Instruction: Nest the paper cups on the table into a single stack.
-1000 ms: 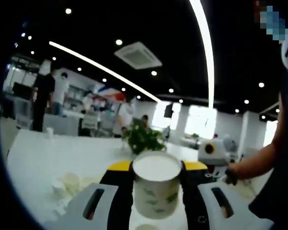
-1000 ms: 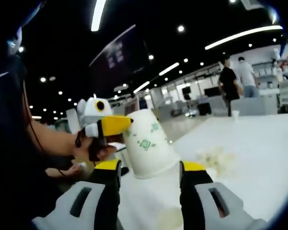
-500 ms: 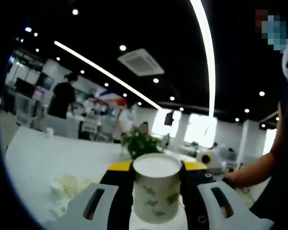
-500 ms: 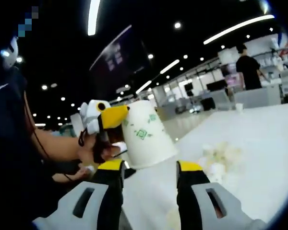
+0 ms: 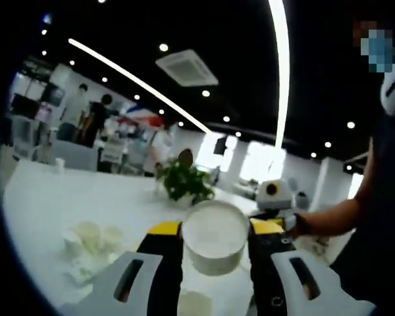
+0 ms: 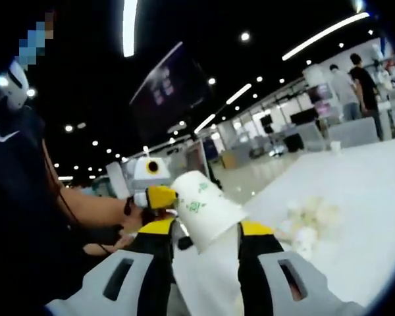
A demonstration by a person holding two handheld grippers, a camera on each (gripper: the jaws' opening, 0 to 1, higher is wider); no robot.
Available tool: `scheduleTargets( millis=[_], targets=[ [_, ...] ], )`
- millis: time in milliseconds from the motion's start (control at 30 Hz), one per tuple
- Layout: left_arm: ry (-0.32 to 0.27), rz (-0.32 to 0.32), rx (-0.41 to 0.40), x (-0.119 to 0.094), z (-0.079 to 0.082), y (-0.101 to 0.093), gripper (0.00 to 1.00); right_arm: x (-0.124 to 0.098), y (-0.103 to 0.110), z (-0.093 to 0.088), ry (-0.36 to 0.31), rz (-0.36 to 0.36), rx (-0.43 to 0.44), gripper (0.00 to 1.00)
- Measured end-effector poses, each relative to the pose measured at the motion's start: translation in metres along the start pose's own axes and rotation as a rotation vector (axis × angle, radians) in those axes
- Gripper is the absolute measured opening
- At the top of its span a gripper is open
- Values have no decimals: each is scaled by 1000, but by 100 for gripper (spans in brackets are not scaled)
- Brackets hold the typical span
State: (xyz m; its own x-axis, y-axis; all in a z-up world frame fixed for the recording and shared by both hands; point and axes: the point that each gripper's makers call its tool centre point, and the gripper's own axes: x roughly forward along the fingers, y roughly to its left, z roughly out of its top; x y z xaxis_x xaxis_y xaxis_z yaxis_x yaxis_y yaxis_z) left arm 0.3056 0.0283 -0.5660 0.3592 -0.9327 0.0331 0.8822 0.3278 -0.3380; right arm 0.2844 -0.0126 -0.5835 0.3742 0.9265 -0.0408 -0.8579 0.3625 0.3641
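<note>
So in the left gripper view the left gripper (image 5: 216, 232) has a paper cup (image 5: 215, 237) pinched between its two yellow-tipped jaws, one jaw on each side wall. The cup's open mouth faces toward the camera and a bit up, so you look right into its white inside, and its long axis runs away from the lens along the jaws, base pointing outward. Barely any of the green leaf print is visible from here.

The right gripper view gives the side-on look at the same cup (image 6: 203, 209): it's tilted, flat base up and to the left, wider rim down and to the right, green marks on the wall. The left gripper (image 6: 163, 197) comes in from the left with a yellow jaw tip against the cup's upper end, with a person's hand (image 6: 128, 220) behind it.

The right gripper (image 6: 199, 230) has its jaws standing apart on either side of the cup's lower rim. I can't tell if they actually touch it or just bracket it.

The cup is held up in the air above the white table (image 5: 112, 197). Loose pale cups (image 5: 92, 236) sit in a small cluster on the table to the left in the left gripper view, another rim (image 5: 195, 304) shows low between the jaws, and a green plant (image 5: 183, 184) stands further back. The same cluster (image 6: 308, 224) shows to the right in the right gripper view, blurry
</note>
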Motion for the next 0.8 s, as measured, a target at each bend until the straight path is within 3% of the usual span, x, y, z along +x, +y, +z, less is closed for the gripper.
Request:
scheduleTargets(
  millis=[267, 467, 800],
  targets=[
    [91, -96, 45, -13, -2, -7, 37, 6, 18, 6, 38, 94, -8, 26],
    [141, -124, 92, -16, -5, -9, 37, 8, 26, 10, 68, 145, -42, 24],
    [160, -145, 125, -19, -5, -12, 37, 10, 33, 19, 66, 181, -48, 16]
  ],
)
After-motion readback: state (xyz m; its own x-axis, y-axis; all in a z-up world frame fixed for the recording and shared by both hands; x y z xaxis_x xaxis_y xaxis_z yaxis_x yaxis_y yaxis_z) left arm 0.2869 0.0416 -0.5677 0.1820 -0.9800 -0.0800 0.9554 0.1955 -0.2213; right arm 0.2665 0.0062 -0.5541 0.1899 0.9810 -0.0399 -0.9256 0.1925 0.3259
